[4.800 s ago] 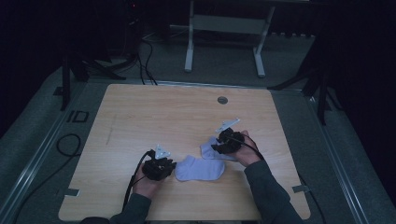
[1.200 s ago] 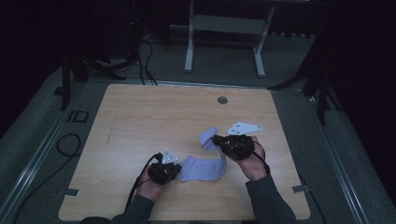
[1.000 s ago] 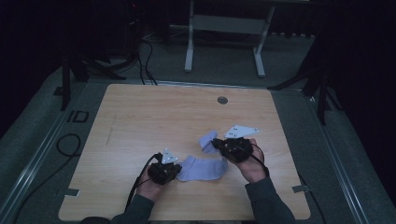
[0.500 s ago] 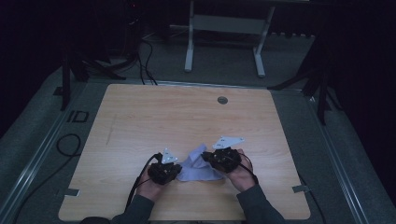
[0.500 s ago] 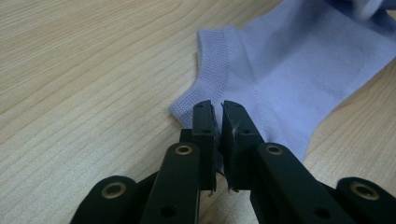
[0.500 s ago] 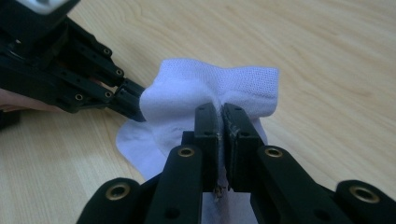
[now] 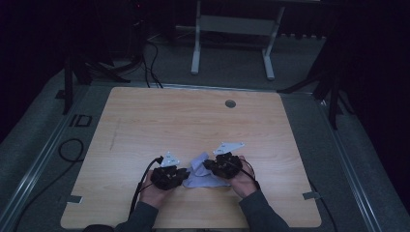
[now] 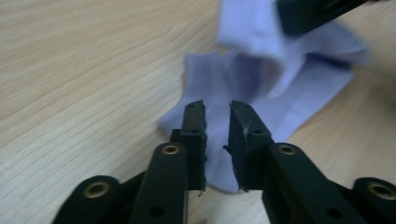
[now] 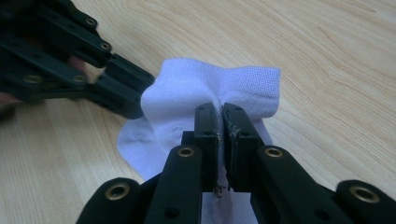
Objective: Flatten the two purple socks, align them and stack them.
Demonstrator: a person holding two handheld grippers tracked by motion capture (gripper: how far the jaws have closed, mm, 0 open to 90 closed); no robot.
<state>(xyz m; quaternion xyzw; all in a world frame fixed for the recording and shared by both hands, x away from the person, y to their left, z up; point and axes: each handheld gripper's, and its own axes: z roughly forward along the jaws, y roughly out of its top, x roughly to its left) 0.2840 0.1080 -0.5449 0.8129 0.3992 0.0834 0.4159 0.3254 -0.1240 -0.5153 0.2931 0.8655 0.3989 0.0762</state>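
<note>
A pale lilac-white sock (image 7: pixel 205 178) lies crumpled on the wooden table (image 7: pixel 193 121) near its front edge, between my two grippers. My right gripper (image 7: pixel 207 166) is shut on a raised fold of the sock (image 9: pixel 187 93), which bunches over its jaw tips (image 9: pixel 220 109). My left gripper (image 7: pixel 186 175) sits at the sock's left end. Its jaws (image 8: pixel 217 109) have just been opening and stand a little apart, with the sock (image 8: pixel 289 93) lying under and beyond them, not pinched. The two grippers' tips nearly meet over the cloth.
A round grommet (image 7: pixel 230 103) sits near the table's far edge. A white metal frame (image 7: pixel 232 24) stands on the floor behind. Cables (image 7: pixel 67 145) lie on the floor at the left. Both forearms come in over the table's front edge.
My right gripper has carried its end of the sock left and down, folding it over toward the left gripper. The left hand has stayed in place.
</note>
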